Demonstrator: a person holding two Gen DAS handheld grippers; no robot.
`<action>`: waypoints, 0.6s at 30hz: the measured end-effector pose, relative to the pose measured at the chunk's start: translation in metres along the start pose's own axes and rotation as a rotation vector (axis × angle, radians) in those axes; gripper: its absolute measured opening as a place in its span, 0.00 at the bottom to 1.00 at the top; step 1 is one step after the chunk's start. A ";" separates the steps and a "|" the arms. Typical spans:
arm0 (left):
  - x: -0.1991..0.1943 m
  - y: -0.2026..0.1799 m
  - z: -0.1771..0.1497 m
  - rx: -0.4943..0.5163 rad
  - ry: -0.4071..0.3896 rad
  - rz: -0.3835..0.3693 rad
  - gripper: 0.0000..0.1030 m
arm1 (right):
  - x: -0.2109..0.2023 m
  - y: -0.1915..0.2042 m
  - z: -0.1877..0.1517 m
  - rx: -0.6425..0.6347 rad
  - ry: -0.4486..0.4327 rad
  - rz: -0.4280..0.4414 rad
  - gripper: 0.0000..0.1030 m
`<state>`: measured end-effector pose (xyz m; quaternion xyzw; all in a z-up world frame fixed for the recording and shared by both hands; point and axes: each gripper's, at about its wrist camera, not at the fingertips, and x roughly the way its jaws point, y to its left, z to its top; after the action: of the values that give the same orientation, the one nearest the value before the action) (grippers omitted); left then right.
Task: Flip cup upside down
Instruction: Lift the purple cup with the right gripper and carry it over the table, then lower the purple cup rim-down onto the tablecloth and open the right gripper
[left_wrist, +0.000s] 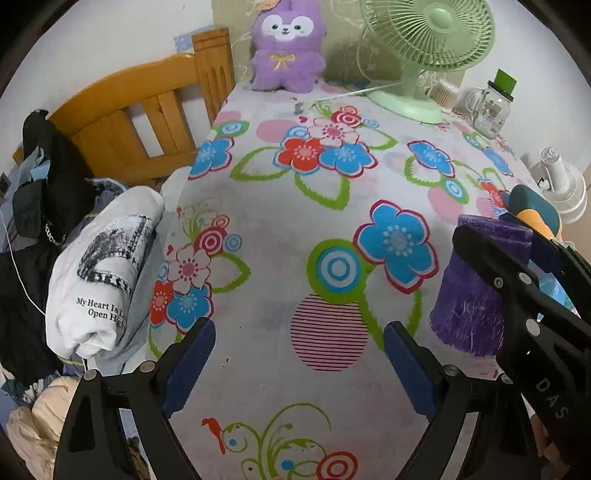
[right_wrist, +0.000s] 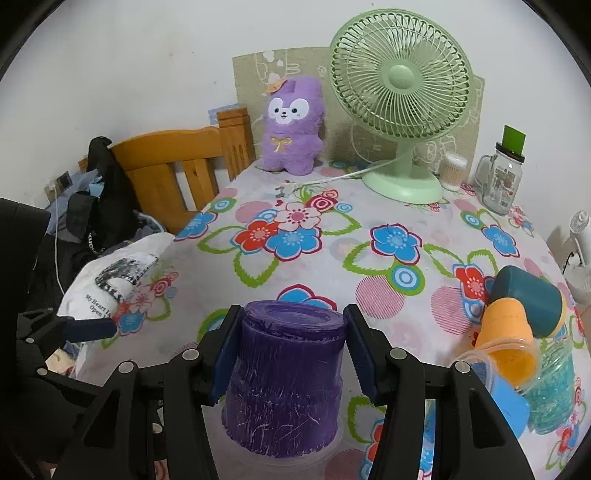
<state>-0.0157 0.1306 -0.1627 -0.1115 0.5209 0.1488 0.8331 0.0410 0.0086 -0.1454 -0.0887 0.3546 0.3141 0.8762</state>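
Observation:
A purple cup (right_wrist: 284, 380) stands upside down on the flowered tablecloth (right_wrist: 332, 258), its closed base up and its wide rim on the cloth. My right gripper (right_wrist: 288, 347) has its blue pads on both sides of the cup near the base and is shut on it. In the left wrist view the same cup (left_wrist: 469, 295) stands at the right with the right gripper's arm across it. My left gripper (left_wrist: 299, 365) is open and empty, low over the cloth to the left of the cup.
An orange cup (right_wrist: 506, 343), a teal cup (right_wrist: 528, 295) and a clear blue cup (right_wrist: 550, 398) lie stacked at the right. A green fan (right_wrist: 402, 107), a purple plush (right_wrist: 291, 125) and a glass jar (right_wrist: 502, 181) stand at the back. Clothes (left_wrist: 103, 273) and a wooden headboard (left_wrist: 144, 110) are at the left.

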 end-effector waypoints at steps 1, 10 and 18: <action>0.002 0.001 0.000 -0.005 0.004 -0.009 0.91 | 0.001 0.000 -0.001 0.002 -0.005 -0.008 0.55; 0.021 0.005 -0.002 -0.028 0.039 -0.040 0.90 | 0.011 -0.005 -0.003 0.028 -0.028 -0.038 0.56; 0.029 0.006 -0.007 -0.007 0.069 -0.013 0.85 | 0.002 -0.003 -0.008 0.028 -0.015 -0.044 0.56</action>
<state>-0.0120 0.1372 -0.1920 -0.1230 0.5479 0.1414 0.8153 0.0395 0.0040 -0.1526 -0.0816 0.3502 0.2903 0.8868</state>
